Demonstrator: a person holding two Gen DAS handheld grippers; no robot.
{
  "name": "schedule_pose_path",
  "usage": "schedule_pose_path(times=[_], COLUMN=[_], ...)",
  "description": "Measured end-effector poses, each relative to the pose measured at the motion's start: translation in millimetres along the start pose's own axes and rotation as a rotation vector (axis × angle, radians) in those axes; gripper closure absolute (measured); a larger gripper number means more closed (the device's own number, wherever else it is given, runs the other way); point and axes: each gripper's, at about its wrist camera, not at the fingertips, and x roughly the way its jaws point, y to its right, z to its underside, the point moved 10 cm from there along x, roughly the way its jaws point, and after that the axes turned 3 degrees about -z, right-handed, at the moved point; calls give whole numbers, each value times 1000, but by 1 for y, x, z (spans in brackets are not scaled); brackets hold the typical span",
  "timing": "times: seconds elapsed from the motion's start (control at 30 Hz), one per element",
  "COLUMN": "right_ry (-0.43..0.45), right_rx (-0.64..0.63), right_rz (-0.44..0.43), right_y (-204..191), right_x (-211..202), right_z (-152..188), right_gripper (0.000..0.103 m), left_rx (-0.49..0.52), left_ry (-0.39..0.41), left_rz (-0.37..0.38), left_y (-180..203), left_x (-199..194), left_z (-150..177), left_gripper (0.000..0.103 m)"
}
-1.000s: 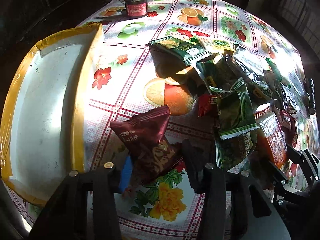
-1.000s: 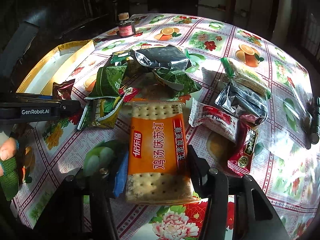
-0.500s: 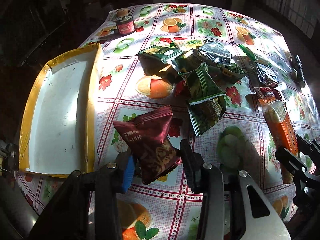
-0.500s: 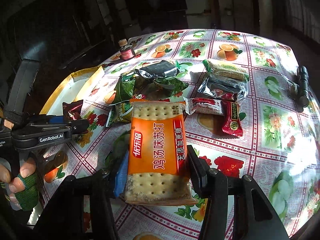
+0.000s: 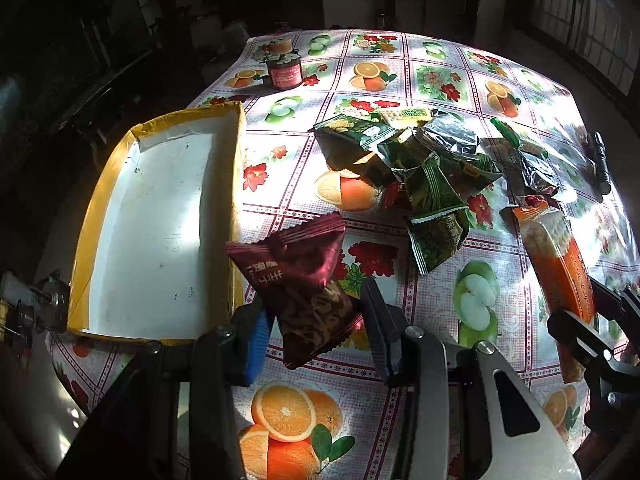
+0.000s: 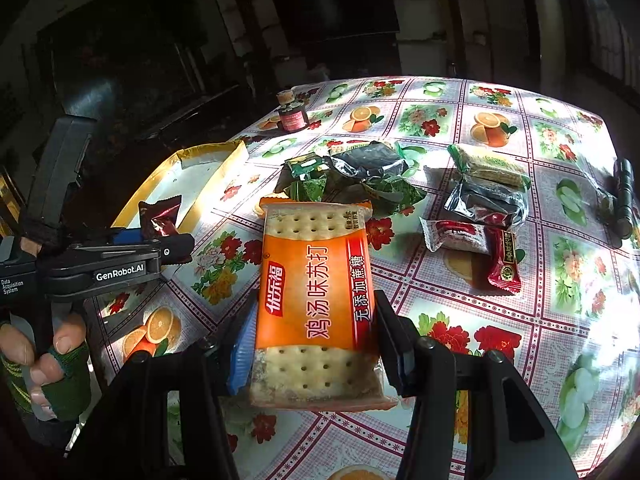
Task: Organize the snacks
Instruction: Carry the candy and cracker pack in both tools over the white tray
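Carry step in hand. Left gripper (image 5: pixel 316 320) pinching maroon snack packet (image 5: pixel 304 280), held clear of surface (image 5: pixel 400 80) beside box (image 5: pixel 160 220). Right gripper (image 6: pixel 312 344) clamped on orange cracker pack (image 6: pixel 316 300), also aloft. Box bare inside; pile of green packets (image 5: pixel 420 176) waiting mid-surface. Next, likely: swing both over box rim, lower, release inside.

Table (image 5: pixel 532 64) w/ snack pile (image 5: pixel 424 168), tray (image 5: pixel 160 224), jar (image 5: pixel 284 72)
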Motion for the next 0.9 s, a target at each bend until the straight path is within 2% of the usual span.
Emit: schedule_pose_path(times=[0.5, 0.9], right_ry=[-27, -43], right_rx=[-60, -122], right_rz=[-56, -140], right_y=[-38, -86], right_x=[24, 55], right_z=[-12, -33], right_gripper=[50, 50], left_rx=[-69, -146], left_ry=[9, 12], left_rz=[-20, -60], left_y=[-43, -93], left_x=[1, 4], left_z=[-5, -10], left_gripper=[59, 59])
